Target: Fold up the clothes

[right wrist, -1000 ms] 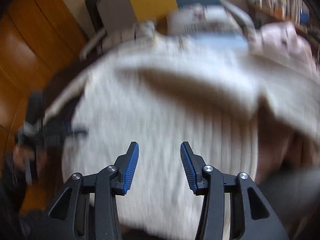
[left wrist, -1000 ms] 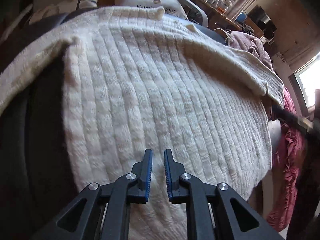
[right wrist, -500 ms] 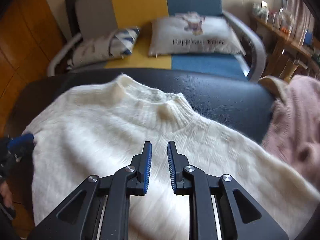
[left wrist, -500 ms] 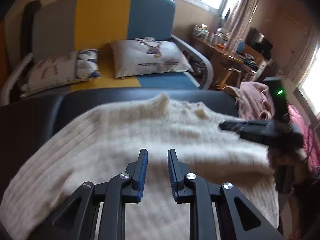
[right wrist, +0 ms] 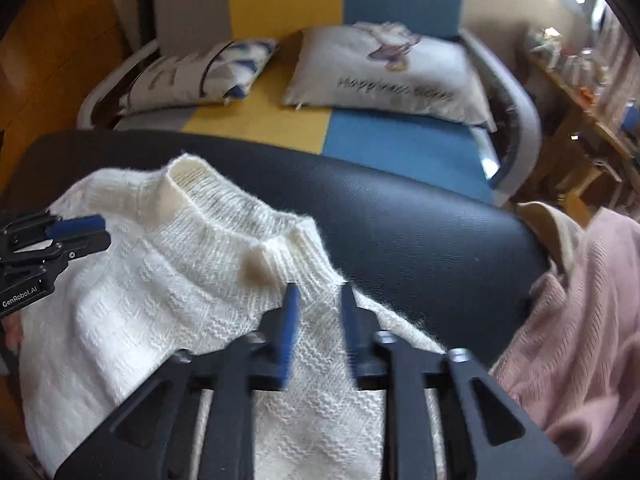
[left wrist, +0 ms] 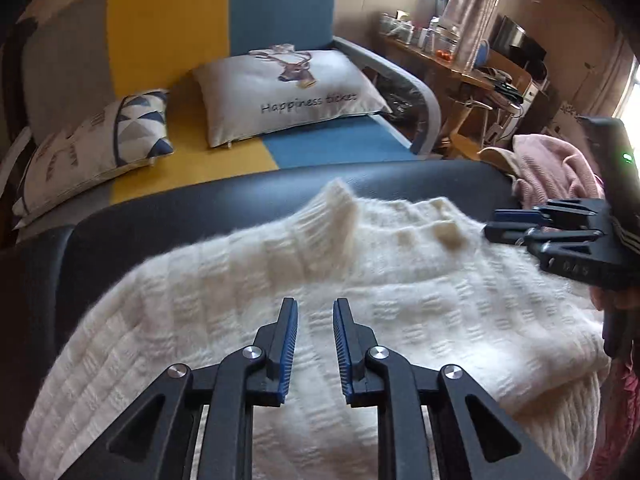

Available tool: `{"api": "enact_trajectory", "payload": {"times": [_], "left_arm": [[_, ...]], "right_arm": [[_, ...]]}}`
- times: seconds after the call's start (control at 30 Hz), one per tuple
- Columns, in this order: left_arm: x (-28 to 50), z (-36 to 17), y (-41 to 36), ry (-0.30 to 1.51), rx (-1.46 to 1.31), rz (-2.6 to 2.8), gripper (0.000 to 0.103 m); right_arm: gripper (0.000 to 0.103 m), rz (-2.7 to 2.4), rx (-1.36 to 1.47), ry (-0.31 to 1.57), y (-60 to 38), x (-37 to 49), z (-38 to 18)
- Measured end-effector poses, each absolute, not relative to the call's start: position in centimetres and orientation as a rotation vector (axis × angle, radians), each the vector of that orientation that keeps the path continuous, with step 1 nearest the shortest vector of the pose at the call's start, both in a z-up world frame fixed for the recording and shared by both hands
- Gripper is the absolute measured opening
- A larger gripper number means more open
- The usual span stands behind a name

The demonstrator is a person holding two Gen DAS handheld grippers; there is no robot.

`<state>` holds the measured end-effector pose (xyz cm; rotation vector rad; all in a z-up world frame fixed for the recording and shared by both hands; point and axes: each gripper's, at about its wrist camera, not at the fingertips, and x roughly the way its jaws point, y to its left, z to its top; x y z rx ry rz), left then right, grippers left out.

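Observation:
A white knit sweater [left wrist: 400, 300] lies spread on a dark leather surface [left wrist: 200, 216], collar [right wrist: 208, 200] toward the sofa. My left gripper [left wrist: 315, 308] hovers over the sweater's upper body below the collar. Its jaws stand a narrow gap apart and are closing, with nothing pinched between them. My right gripper [right wrist: 319, 292] hangs over the sweater's shoulder beside the collar. Its jaws are opening, with only knit beneath them. Each gripper also shows in the other's view: the right gripper [left wrist: 516, 224] at the right edge, the left gripper [right wrist: 80, 232] at the left edge.
A pink knitted garment [right wrist: 580, 320] is heaped at the right end of the leather surface. Beyond stands a grey, yellow and blue sofa [left wrist: 280, 12] with a deer-print cushion [left wrist: 288, 92] and a patterned one [left wrist: 100, 148]. A cluttered wooden desk [left wrist: 472, 64] lines the far right.
Both grippers have travelled from over the sweater's body to its collar end. The right jaws narrowed half a second ago and have since widened; the left gap is little changed.

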<state>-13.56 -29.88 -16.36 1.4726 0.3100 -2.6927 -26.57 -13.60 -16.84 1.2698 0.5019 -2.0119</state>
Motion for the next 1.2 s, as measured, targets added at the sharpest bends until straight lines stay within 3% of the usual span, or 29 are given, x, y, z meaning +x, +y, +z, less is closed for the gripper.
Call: {"api": "enact_trajectory", "payload": {"times": [0.07,0.2,0.23,0.27,0.3,0.4,0.5,0.67,0.8,0.93,1.2], "left_arm": [[-15.0,-17.5,-30.0,0.305,1.536,-2.642,0.018],[-16.2,-18.7,-30.4,0.311,1.522,-2.598,0.018],[-16.1,-18.8,-30.5,0.330,1.501,-2.591,0.019],[-15.9,-18.8,-30.5,0.336,1.477,-2.584,0.018],[-15.7,-18.7,-30.3,0.317,1.449,-2.578,0.017],[-15.0,-18.6,-29.8,0.264,1.380,-2.574,0.013],[-14.6,-18.9,-29.7,0.261,1.360,-2.594,0.013],[-14.4,-18.5,-29.5,0.270,1.358,-2.607,0.013],[-13.0,-16.7,-31.1,0.446,1.240,-2.663,0.013],[-13.7,-15.9,-32.1,0.494,1.257,-2.646,0.013],[-15.4,-18.2,-34.3,0.631,1.286,-2.492,0.012]], "right_arm": [[0.052,-1.987,1.288,0.539,-14.4,-27.3,-17.8],[0.054,-1.969,1.289,0.660,-16.1,-28.1,-19.6],[0.047,-1.988,1.232,0.679,-16.4,-27.8,-19.5],[0.025,-2.001,1.200,0.692,-16.9,-27.3,-19.3],[0.012,-2.012,1.168,0.705,-17.4,-26.9,-19.2],[0.010,-2.049,1.052,0.813,-19.1,-25.3,-18.4],[0.010,-2.115,0.981,0.797,-19.4,-26.0,-16.7],[0.013,-2.089,1.088,0.780,-19.9,-28.7,-19.1],[0.019,-2.121,1.083,0.634,-18.3,-28.3,-17.6],[0.019,-2.144,1.031,0.463,-16.9,-26.6,-14.1],[0.019,-2.054,1.139,0.520,-20.3,-26.3,-18.8]]}}
